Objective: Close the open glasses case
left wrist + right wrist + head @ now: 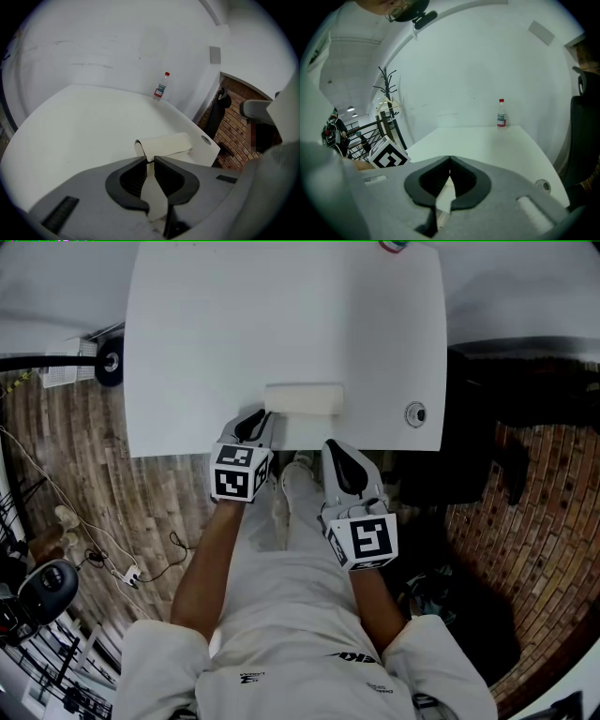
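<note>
The cream glasses case point(305, 397) lies at the near edge of the white table point(206, 343), with a flat flap point(307, 432) spread toward me. My left gripper point(255, 423) sits at the case's left end. In the left gripper view the curved part of the case point(165, 143) is just beyond the left gripper point(150, 161). Its jaws stand a thin slit apart, and cream material fills that slit. My right gripper point(339, 457) hangs off the table edge, right of the flap. In the right gripper view that gripper point(449, 161) has its tips touching and holds nothing.
A small bottle point(161, 86) with a red cap point(501, 113) stands at the table's far side. A round cable port point(415, 413) is set in the table near its right front corner. A dark chair point(487, 427) stands to the right, over a brick-pattern floor.
</note>
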The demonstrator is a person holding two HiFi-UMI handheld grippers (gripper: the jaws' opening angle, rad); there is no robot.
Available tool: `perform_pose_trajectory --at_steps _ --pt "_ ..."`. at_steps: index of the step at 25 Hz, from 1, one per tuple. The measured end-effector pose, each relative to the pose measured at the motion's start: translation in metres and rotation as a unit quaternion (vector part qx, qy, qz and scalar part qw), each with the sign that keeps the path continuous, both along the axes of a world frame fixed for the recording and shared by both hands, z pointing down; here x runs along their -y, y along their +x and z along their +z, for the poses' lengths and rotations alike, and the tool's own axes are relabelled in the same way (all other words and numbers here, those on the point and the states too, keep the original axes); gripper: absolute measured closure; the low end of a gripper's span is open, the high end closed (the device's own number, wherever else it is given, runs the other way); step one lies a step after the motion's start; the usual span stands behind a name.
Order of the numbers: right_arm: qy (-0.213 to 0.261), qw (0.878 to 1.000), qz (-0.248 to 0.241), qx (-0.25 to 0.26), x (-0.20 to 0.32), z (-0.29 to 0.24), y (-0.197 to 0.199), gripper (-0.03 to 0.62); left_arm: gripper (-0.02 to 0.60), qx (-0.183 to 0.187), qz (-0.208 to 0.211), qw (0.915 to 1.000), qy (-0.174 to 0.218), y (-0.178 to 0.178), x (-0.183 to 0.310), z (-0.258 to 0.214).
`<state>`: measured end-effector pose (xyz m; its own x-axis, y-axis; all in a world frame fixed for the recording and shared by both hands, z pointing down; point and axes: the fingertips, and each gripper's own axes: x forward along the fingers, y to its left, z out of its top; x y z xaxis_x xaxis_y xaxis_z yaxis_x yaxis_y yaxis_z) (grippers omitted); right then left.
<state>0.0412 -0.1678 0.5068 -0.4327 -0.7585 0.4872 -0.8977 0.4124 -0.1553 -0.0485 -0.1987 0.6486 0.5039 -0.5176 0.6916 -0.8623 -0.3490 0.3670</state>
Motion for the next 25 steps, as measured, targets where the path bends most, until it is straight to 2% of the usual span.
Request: perform_pose_trajectory --at_steps 12,25 --pt "0.005 1.000 0.003 0.001 -0.006 -0.005 0.004 0.594 0.554 0.009 -0.004 1.0000 0.002 -0.002 -0.010 -0.004" --pt "0.019 1.000 0.017 0.003 -0.017 -0.040 0.008 0.594 0.583 0.001 -0.020 0.9989 0.043 -0.005 -0.016 -0.070"
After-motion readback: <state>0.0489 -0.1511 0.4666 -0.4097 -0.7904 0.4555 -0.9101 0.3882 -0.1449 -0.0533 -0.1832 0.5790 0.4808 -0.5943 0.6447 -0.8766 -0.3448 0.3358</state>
